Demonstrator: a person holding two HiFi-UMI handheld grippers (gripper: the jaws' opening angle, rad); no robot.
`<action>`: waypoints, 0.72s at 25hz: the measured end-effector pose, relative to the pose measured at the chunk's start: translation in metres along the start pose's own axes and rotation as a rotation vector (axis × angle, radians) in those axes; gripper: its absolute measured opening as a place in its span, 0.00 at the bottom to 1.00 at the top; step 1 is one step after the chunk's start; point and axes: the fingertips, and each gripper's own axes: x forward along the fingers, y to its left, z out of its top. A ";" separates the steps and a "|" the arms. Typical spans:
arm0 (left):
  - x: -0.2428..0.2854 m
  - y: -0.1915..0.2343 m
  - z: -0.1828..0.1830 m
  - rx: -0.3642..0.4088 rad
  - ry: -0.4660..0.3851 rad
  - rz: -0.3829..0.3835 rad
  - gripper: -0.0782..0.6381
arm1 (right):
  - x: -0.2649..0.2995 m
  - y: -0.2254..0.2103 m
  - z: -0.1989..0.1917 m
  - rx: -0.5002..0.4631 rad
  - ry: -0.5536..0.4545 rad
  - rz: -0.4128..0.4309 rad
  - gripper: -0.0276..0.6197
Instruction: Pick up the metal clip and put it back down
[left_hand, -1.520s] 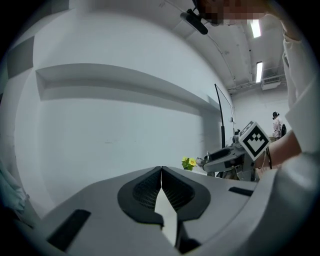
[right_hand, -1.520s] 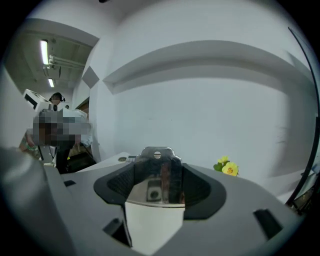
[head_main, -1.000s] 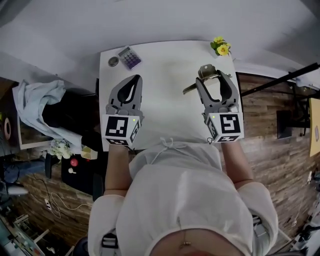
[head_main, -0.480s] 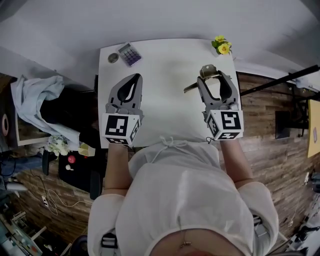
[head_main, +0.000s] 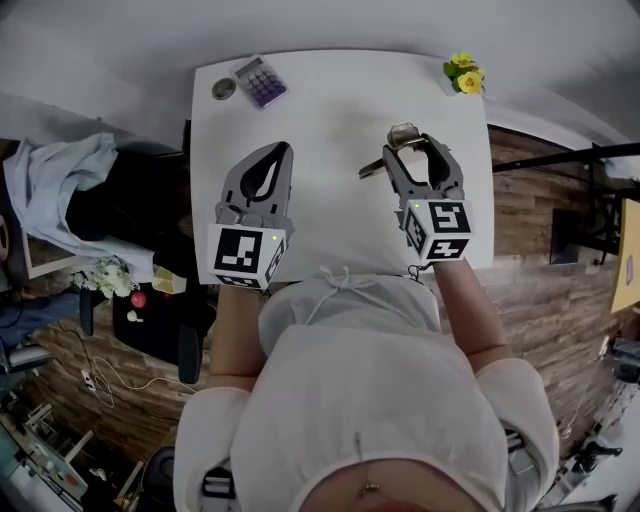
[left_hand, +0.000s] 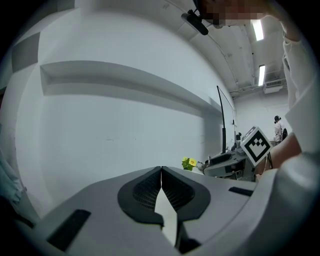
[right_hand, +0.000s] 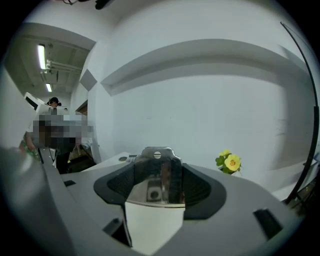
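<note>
Metal clip (right_hand: 159, 175) sat clamped between the pads of the right claw (head_main: 409, 148), over the white tabletop (head_main: 330, 100) near its right edge. The left claw (left_hand: 161, 172) was clenched, empty. Pick-up looked done; setting down and releasing were left.

- Metal clip (head_main: 402, 131): shiny silver plate, with a rounded top tab pierced by a small hole.
- Pose: upright, clamped between the jaws of the right gripper (head_main: 413, 150), over the white table (head_main: 330, 110).
</note>
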 end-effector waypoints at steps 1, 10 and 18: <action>0.002 0.001 -0.004 -0.006 0.007 -0.004 0.14 | 0.007 0.001 -0.008 0.005 0.023 0.002 0.50; 0.017 0.009 -0.040 -0.043 0.068 -0.038 0.14 | 0.058 0.014 -0.077 0.014 0.230 0.030 0.50; 0.029 0.017 -0.062 -0.054 0.083 -0.047 0.14 | 0.085 0.012 -0.138 0.053 0.391 0.015 0.50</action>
